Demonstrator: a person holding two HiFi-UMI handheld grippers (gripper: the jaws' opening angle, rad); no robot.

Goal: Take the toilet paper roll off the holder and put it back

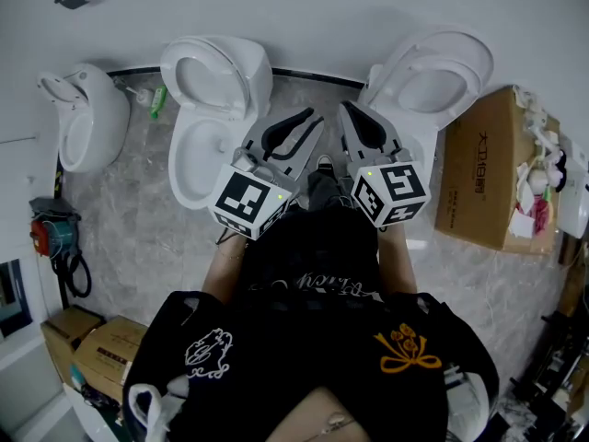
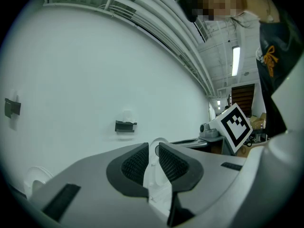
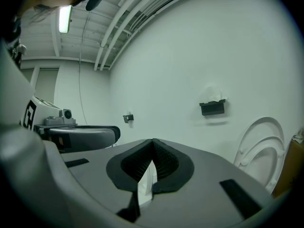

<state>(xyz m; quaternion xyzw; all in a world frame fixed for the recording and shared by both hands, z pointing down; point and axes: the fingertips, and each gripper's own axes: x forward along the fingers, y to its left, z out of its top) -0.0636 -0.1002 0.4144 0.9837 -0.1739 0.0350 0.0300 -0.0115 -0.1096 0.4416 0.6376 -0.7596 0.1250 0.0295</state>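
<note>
While the roll (image 3: 214,94) sits on its wall holder (image 3: 212,108), well apart from you, your right gripper (image 3: 152,144) has jaws pressed together and your left gripper (image 2: 154,149) has them barely spread. Reach thus and you may knock it down.

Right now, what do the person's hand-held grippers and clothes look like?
The left hand-held gripper and right hand-held gripper: grey shells, black ribbed pads, each bearing a cube with black-and-white square markers. Black top with white and yellow prints.
</note>
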